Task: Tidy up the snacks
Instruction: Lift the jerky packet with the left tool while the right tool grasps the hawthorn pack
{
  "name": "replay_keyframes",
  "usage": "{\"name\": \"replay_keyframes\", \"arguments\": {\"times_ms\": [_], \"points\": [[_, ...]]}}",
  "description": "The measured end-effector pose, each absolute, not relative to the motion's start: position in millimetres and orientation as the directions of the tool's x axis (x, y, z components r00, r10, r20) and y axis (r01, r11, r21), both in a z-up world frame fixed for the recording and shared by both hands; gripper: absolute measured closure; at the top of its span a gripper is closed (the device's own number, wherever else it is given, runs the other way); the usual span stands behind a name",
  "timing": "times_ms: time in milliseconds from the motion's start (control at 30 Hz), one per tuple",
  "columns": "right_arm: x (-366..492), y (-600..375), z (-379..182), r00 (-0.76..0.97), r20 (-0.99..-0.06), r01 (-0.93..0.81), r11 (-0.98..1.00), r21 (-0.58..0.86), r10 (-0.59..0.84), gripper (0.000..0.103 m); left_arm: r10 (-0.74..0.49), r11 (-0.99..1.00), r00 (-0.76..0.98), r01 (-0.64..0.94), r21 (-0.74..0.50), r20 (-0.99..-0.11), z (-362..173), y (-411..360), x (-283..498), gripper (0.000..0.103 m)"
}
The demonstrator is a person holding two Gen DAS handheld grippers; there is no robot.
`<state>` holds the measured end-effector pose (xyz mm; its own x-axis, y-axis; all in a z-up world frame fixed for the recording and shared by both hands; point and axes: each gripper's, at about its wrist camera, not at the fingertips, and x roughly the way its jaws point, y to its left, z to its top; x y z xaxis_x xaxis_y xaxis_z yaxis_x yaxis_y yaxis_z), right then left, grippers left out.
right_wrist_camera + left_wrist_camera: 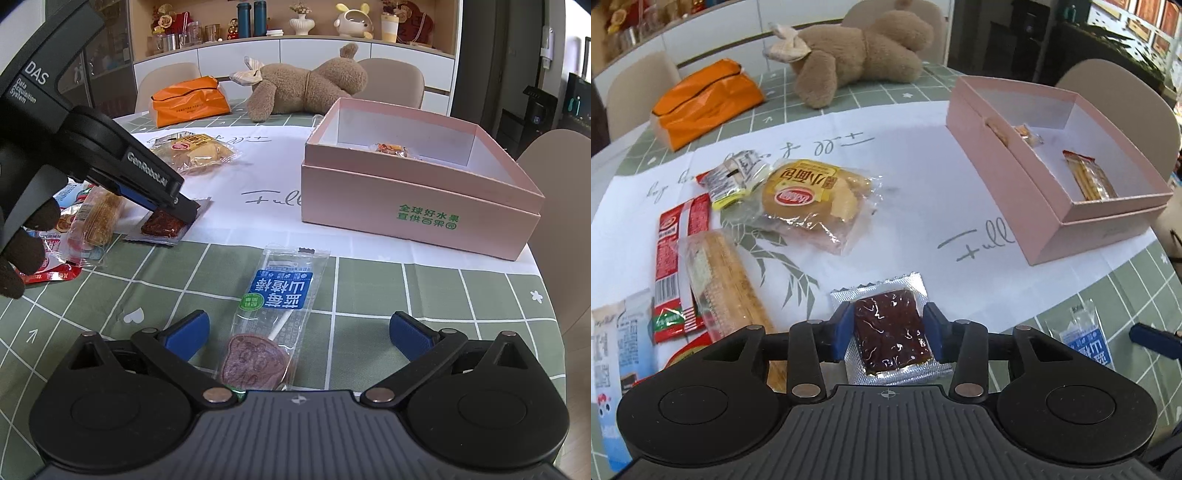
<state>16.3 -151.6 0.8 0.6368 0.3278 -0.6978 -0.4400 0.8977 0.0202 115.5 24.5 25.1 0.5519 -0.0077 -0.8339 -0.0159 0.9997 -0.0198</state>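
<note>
Nearest, on the green checked tablecloth (406, 295), a clear-wrapped lollipop with a blue label and a purple-brown moulded head (273, 317) lies between the blue pads of the right gripper (297, 332), whose jaws stand wide and touch nothing. Left of it, at the near edge of the white printed paper sheet (916, 177), the left gripper (888, 332) is down over a flat dark-red fruit-leather slab in a silver-edged clear packet (890, 328); the pads sit on either side of it, about as wide as the slab. Whether they press it I cannot tell, and it lies flat on the sheet, so I judge it not gripped. A gloved hand (26, 254) shows at the left edge of the right wrist view. Further left a loose heap remains: a long clear-wrapped biscuit bar (731, 280), a red sachet (679, 258), and a round bun in a clear bag with a yellow label (809, 195). Far right, the open pink cardboard box (1027, 192) holds only about three small wrapped snacks, among them an orange-wrapped stick (1089, 177). Judgement: sorting is early; most snacks are still outside. Beyond lie an orange pouch (705, 103) and a brown plush toy (860, 51).
</note>
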Motion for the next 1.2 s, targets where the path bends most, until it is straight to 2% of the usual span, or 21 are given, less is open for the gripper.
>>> {"name": "replay_keyframes", "arguments": {"times_ms": [433, 500, 600, 700, 767, 900, 1200], "points": [[28, -156, 6, 0.567, -0.736, -0.516, 0.856, 0.035, 0.372, 0.001, -0.105, 0.992, 0.502, 0.114, -0.054, -0.859, 30, 2, 60, 0.057], [31, -157, 9, 0.562, -0.743, -0.511, 0.859, 0.036, 0.365, 0.008, -0.111, 0.991, 0.494, 0.124, -0.056, -0.862, 30, -3, 51, 0.058], [31, -153, 14, 0.542, -0.755, -0.530, 0.847, 0.035, 0.370, 0.026, -0.124, 0.988, 0.470, 0.139, -0.066, -0.874, 32, -7, 43, 0.058], [26, -152, 19, 0.516, -0.771, -0.556, 0.831, 0.032, 0.375, 0.046, -0.131, 0.987, 0.451, 0.140, -0.075, -0.883, 33, -9, 40, 0.058], [22, -153, 22, 0.504, -0.782, -0.559, 0.829, 0.029, 0.367, 0.066, -0.132, 0.988, 0.444, 0.136, -0.079, -0.886, 34, -9, 40, 0.058], [22, -165, 27, 0.471, -0.799, -0.538, 0.840, 0.075, 0.373, 0.067, -0.144, 0.985, 0.434, 0.146, -0.088, -0.889, 34, -10, 38, 0.058], [16, -200, 52, 0.538, -0.767, -0.457, 0.886, 0.084, 0.350, 0.067, -0.223, 0.961, 0.418, 0.244, -0.128, -0.881, 33, -14, 19, 0.058]]}}
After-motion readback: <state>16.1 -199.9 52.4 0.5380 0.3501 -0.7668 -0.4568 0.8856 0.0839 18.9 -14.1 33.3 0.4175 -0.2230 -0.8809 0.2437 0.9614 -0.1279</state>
